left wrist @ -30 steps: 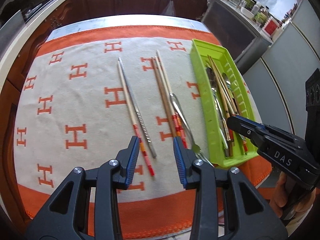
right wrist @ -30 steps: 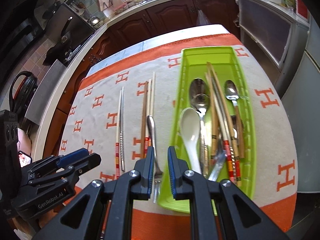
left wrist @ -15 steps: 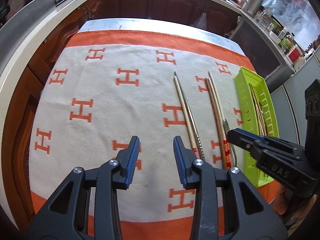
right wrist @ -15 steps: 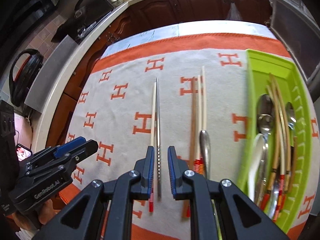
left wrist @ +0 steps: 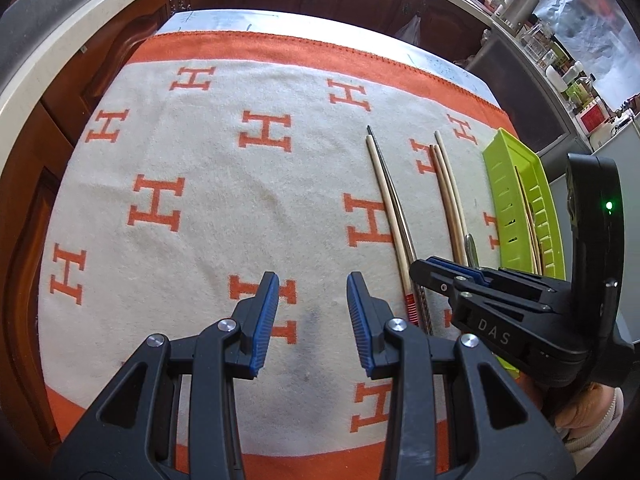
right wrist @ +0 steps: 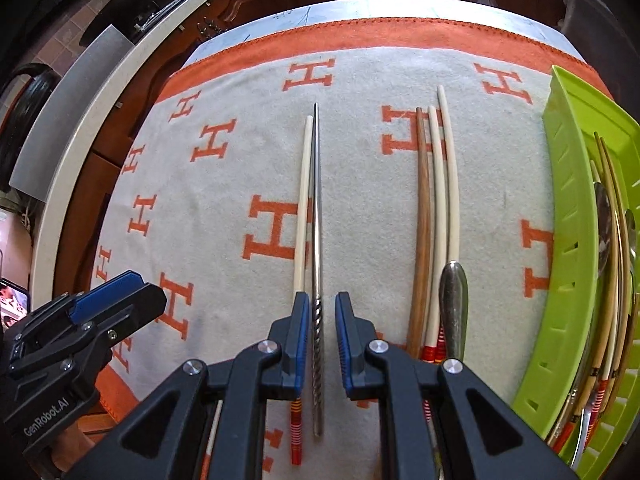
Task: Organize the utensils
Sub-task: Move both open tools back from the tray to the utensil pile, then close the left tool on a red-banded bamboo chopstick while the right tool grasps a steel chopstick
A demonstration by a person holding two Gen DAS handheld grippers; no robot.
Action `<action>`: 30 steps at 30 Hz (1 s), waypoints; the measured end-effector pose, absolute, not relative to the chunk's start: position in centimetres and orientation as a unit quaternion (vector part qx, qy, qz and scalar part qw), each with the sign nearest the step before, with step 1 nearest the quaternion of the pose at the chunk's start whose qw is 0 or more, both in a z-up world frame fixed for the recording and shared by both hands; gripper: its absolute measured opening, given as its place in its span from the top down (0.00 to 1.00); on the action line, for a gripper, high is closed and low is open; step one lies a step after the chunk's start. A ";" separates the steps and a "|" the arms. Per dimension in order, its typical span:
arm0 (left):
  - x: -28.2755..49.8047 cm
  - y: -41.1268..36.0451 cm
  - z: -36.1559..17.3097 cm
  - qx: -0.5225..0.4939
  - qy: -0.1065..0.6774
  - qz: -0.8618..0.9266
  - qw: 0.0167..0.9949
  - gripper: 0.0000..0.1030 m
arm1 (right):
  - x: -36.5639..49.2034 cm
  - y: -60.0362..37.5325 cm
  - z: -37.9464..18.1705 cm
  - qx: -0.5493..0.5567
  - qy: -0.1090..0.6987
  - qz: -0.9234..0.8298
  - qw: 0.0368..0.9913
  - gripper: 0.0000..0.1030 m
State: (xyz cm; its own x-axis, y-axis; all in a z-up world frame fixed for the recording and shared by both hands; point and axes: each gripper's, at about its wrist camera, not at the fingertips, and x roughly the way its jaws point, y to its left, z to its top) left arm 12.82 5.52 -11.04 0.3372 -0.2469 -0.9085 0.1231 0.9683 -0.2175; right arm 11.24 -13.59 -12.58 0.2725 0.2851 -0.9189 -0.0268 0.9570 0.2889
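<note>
Step in hand, as judged: sorting loose utensils from the orange-and-white H-patterned cloth [right wrist: 224, 208] into the green slotted tray [right wrist: 568, 216], with the metal chopstick [right wrist: 317, 216] as the present target. All places are given relative to that chopstick.

Far left of it, the left gripper [left wrist: 308, 312] hovers over bare cloth, jaws spread wide, holding and touching nothing.

Just left of the chopstick and alongside it lies a pale chopstick with a red-banded end [right wrist: 301, 216].

Over the chopstick's twisted grip end sits the right gripper [right wrist: 322, 312], jaws parted a narrow gap and straddling the shaft; neither blue pad [right wrist: 301, 332] is seen pressing it, and whether the left pad touches the pale neighbour cannot be told.

To the right lie three more chopsticks, one brown wooden [right wrist: 422, 216] and two pale [right wrist: 447, 200], beside a metal utensil handle [right wrist: 453, 304].

Farthest right, the tray already holds spoons and chopsticks.

Next move, as judged: lower if needed and close on the metal shaft alone, excluding the pale one, since a thin smooth rod may slip or pivot between the pads
</note>
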 end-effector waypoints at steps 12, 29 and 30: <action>13.1 5.2 -12.3 -0.057 0.576 -0.112 0.808 0.69 | 10.5 -11.4 -12.6 0.018 0.546 0.083 0.833 0.90; 12.2 2.9 -12.2 -0.071 0.578 -0.121 0.804 0.60 | 8.5 -15.5 -10.7 0.122 0.515 0.090 0.844 0.95; 12.2 2.9 -12.2 -0.074 0.578 -0.121 0.804 0.58 | 8.2 -15.9 -10.4 0.127 0.510 0.091 0.846 0.95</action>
State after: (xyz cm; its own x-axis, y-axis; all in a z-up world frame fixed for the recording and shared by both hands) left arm 12.25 2.87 -12.18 0.3029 -0.2809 -0.9107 0.1093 0.9595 -0.2596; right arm 8.23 -15.95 -10.39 0.4629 0.2833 -0.8399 -0.0250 0.9513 0.3071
